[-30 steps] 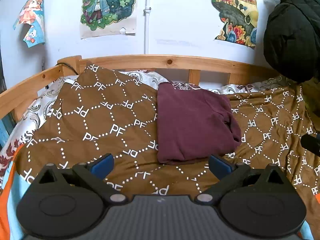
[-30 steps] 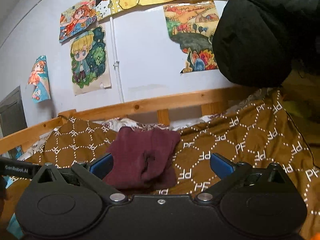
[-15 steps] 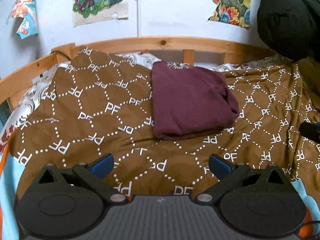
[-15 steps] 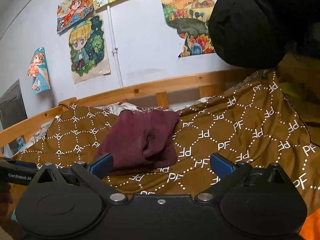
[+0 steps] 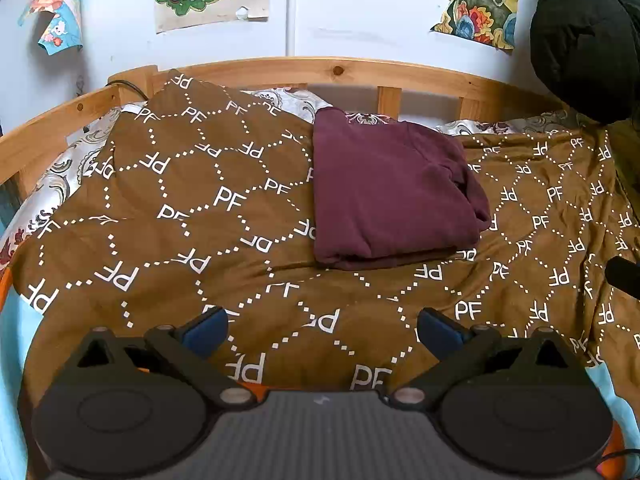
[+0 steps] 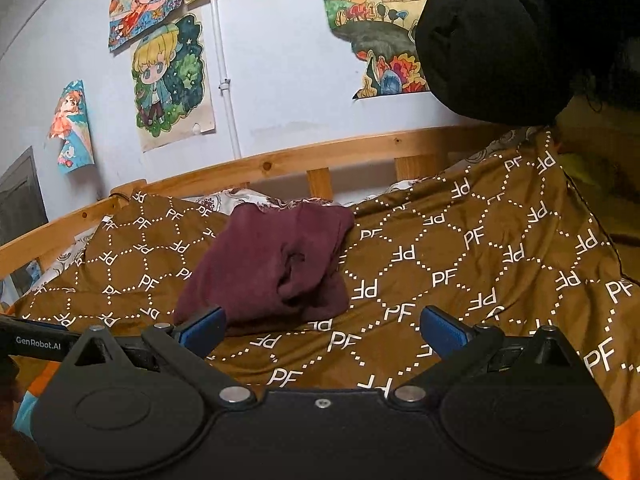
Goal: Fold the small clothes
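Observation:
A maroon garment (image 5: 384, 192) lies folded into a compact rectangle on the brown "PF" patterned blanket (image 5: 192, 208), toward the far side of the bed. In the right wrist view the garment (image 6: 272, 268) shows its bunched right edge. My left gripper (image 5: 322, 330) is open and empty, held above the blanket's near part, well short of the garment. My right gripper (image 6: 322, 330) is open and empty, also short of the garment and to its right. The left gripper's body (image 6: 36, 340) shows at the right wrist view's left edge.
A wooden bed rail (image 5: 340, 74) runs along the far side and left. A black jacket (image 5: 584, 40) hangs at the upper right. Posters (image 6: 172, 80) are on the white wall. Orange and light blue bedding (image 5: 12, 320) shows at the blanket's near edge.
Both grippers have drawn back from the folded garment and risen slightly; more blanket shows in front of them. The garment has stayed in place. Both stay open.

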